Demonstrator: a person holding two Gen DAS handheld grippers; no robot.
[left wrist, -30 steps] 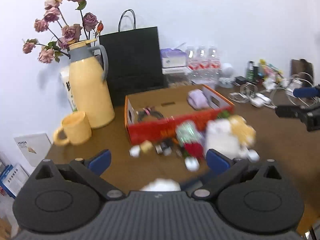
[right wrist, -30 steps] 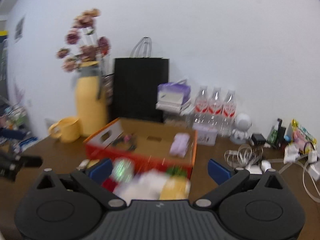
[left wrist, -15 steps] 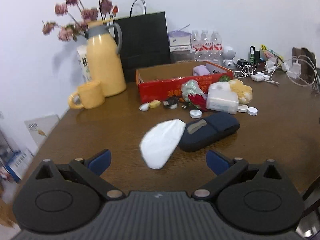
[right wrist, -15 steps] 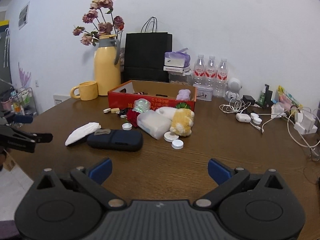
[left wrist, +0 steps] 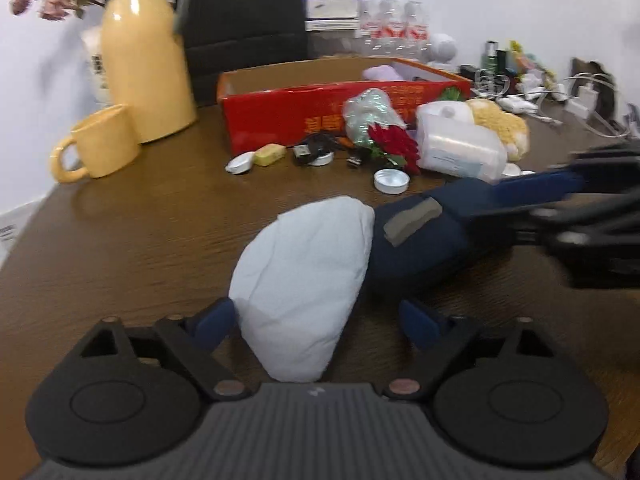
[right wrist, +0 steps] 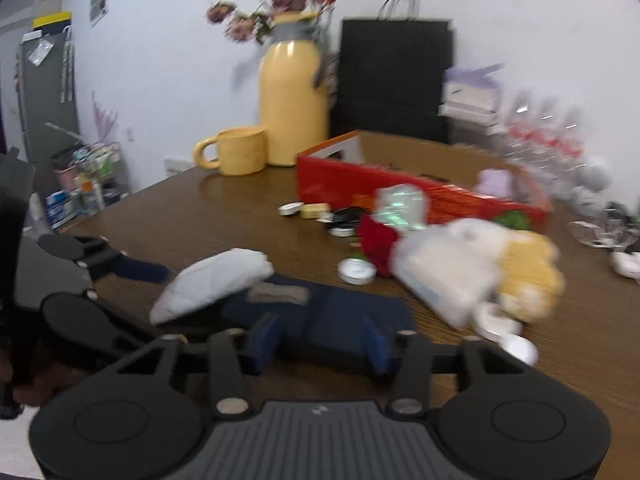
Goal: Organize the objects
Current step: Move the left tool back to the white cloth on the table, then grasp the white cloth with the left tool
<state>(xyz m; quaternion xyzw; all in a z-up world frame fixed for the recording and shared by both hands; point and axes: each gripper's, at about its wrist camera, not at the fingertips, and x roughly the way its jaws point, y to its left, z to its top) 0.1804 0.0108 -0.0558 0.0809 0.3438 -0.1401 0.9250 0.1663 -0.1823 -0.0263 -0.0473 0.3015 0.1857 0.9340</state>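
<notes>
1. The left gripper (left wrist: 316,322) sits low over the brown wooden surface (left wrist: 132,240), its jaws closing with the near end of a white cloth pouch (left wrist: 304,276) between them; the blue pads do not press on the pouch.
2. The right gripper (right wrist: 316,338) has its jaws closing around the near end of a navy blue case (right wrist: 344,312); the picture is blurred, so I cannot tell whether the pads touch the case.
3. The white pouch lies flat on the surface, its far edge touching or overlapping the navy case, which bears a grey tab (left wrist: 414,220).
4. Behind these two, a clutter lies in front of a red cardboard box (left wrist: 280,116): a white round cap (left wrist: 391,180), a red flower bunch (left wrist: 394,146), a clear plastic tub (left wrist: 460,148), and a yellow plush toy (left wrist: 500,128).
5. A yellow mug (left wrist: 100,144) stands just beside a yellow thermos jug (left wrist: 144,56) holding dried flowers, left of the box; a black paper bag (right wrist: 394,80) stands behind.
</notes>
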